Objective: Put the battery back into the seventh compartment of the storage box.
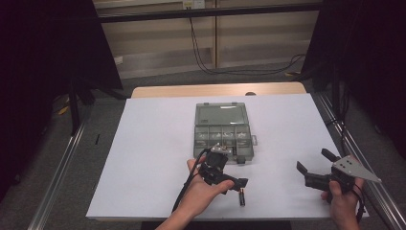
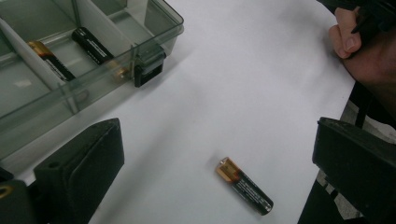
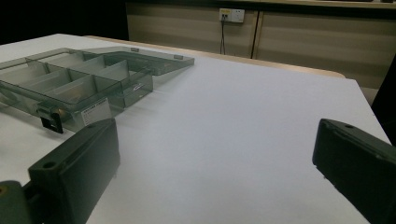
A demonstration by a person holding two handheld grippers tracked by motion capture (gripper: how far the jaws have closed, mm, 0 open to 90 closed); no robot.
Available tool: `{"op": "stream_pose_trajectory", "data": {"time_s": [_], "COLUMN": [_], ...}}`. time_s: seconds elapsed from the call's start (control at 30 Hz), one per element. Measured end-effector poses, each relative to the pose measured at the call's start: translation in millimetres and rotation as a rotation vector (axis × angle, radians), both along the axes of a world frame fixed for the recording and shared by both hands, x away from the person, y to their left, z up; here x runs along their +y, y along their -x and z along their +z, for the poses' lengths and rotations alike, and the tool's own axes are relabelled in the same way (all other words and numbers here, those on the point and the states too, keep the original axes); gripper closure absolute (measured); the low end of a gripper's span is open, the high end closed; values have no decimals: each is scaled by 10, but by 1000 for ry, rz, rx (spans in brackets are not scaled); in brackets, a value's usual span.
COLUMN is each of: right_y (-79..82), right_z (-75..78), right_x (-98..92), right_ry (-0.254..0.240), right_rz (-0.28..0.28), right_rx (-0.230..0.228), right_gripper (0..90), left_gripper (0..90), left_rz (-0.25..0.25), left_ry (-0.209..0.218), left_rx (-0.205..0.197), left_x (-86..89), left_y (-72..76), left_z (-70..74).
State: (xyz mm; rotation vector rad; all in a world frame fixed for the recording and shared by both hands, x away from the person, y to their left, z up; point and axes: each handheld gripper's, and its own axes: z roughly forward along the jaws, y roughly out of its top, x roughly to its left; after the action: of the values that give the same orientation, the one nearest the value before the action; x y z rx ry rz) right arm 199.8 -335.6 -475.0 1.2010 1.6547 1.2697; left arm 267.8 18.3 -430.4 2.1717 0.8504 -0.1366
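Loose battery (image 2: 244, 185) lying flat on the white sheet (image 1: 158, 143), copper-coloured end turned toward the organiser box (image 2: 88, 60), black body pointing away from it. In the high view, same battery (image 1: 242, 197) just beyond the box's near edge, close to the sheet's front border, a little off from the box's black latch (image 2: 148, 67).

Left gripper (image 2: 217, 154) poised over that battery, jaws spread wide with the cell between them and untouched by either. Seen from above, left gripper (image 1: 231, 183) held in a hand (image 1: 201, 194) right in front of the box's near side, cable trailing back toward the person.

Organiser box (image 1: 221, 129) in clear grey plastic, lid laid open flat on the far side, compartments split by thin walls. Two more batteries (image 2: 70, 51) side by side in neighbouring compartments at the box's latch corner.

Right gripper (image 1: 313, 165) well off to the right of the box, near the sheet's right edge, jaws wide apart and gripping nothing, grey three-cornered plate (image 1: 355, 168) on top. Right gripper view: box (image 3: 84, 84) off to the left, bare sheet between the open jaws.
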Motion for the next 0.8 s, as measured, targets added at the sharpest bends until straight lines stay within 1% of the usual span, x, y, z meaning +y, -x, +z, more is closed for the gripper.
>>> {"op": "stream_pose_trajectory", "data": {"time_s": [0.2, 0.3, 0.33, 0.37, 0.43, 0.47, 0.5, 0.53, 0.57, 0.6, 0.63, 0.67, 0.7, 0.8], "right_y": [0, 0, -1, -1, 1, 0, 0, 0, 0, 0, -1, -2, -1, -2], "right_z": [0, 0, -1, 0, 0, 0, 0, -1, -1, -1, -2, -3, -2, -3], "right_x": [0, 0, 0, 1, 4, 4, 4, 7, 5, 7, 8, 8, 9, 9], "right_ry": [1, 2, 2, 3, 2, 2, 3, 2, 2, 2, 1, 4, 2, 4], "right_rz": [1, 0, 0, 0, 1, 0, 0, -3, -2, -2, -1, -3, -3, -1], "right_rx": [2, 2, 2, 3, 5, 4, 5, 3, 4, 4, 3, 2, 4, 1], "right_gripper": [3, 3, 3, 3, 3, 3, 3, 3, 3, 3, 3, 3, 4, 4], "left_gripper": [34, 41, 44, 46, 52, 56, 60, 67, 74, 81, 90, 100, 111, 145], "left_rz": [-21, -17, -27, -27, -39, -50, -47, -41, -24, -35, -36, -58, -61, -66], "left_ry": [-19, -13, -23, -22, -32, -44, -36, -37, -26, -37, -39, -56, -63, -66], "left_rx": [1, 11, 8, 14, 18, 12, 16, 20, 26, 22, 25, 20, 21, 22], "left_x": [-13, -32, -32, -41, -45, -43, -52, -57, -72, -70, -79, -75, -85, -114], "left_y": [73, 116, 122, 136, 152, 155, 166, 177, 194, 197, 210, 209, 222, 249], "left_z": [-36, -68, -76, -85, -102, -111, -122, -131, -143, -152, -162, -170, -178, -203]}}
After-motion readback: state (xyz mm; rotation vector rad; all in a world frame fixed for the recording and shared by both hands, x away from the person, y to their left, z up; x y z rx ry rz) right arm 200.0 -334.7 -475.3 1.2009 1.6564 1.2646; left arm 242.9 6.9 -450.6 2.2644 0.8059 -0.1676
